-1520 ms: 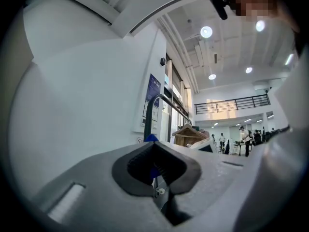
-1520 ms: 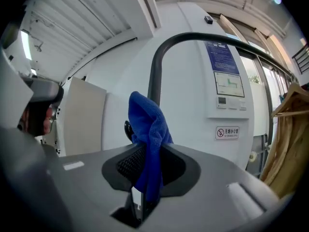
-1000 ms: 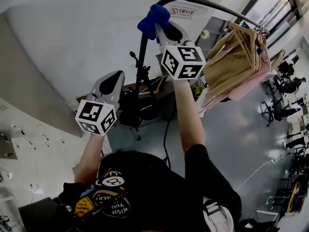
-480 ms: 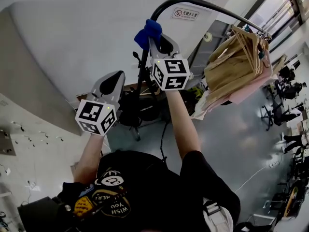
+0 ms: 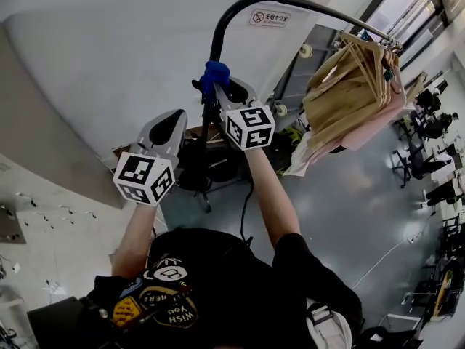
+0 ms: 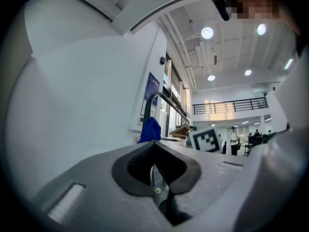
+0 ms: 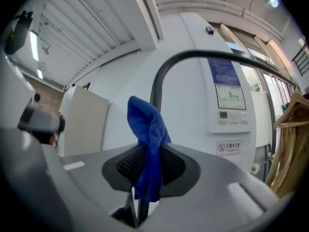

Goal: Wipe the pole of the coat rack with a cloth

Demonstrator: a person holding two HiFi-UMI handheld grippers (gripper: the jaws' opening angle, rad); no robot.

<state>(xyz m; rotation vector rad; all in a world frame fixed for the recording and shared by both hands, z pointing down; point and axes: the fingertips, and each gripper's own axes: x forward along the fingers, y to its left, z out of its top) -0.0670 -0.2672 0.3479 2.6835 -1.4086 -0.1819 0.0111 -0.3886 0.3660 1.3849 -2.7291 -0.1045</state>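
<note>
The coat rack's black pole (image 5: 215, 46) rises upright and bends into a top rail (image 5: 320, 9). A blue cloth (image 5: 215, 73) is pinched in my right gripper (image 5: 219, 86) and presses against the upright pole below the bend. In the right gripper view the blue cloth (image 7: 148, 144) hangs between the shut jaws with the pole (image 7: 158, 83) right behind it. My left gripper (image 5: 173, 118) is held lower and to the left, away from the pole, jaws shut on nothing. The left gripper view shows the cloth (image 6: 150, 128) and pole (image 6: 147, 105) in the distance.
Tan and pink garments (image 5: 349, 97) hang on hangers from the rail at the right. The rack's base and black equipment (image 5: 211, 162) stand on the grey floor below. A white curved wall (image 5: 109, 57) is behind the pole. Office chairs (image 5: 425, 133) stand far right.
My right gripper has slid the blue cloth down the pole, from the bend near the top to the upright part. The left gripper has not moved.
</note>
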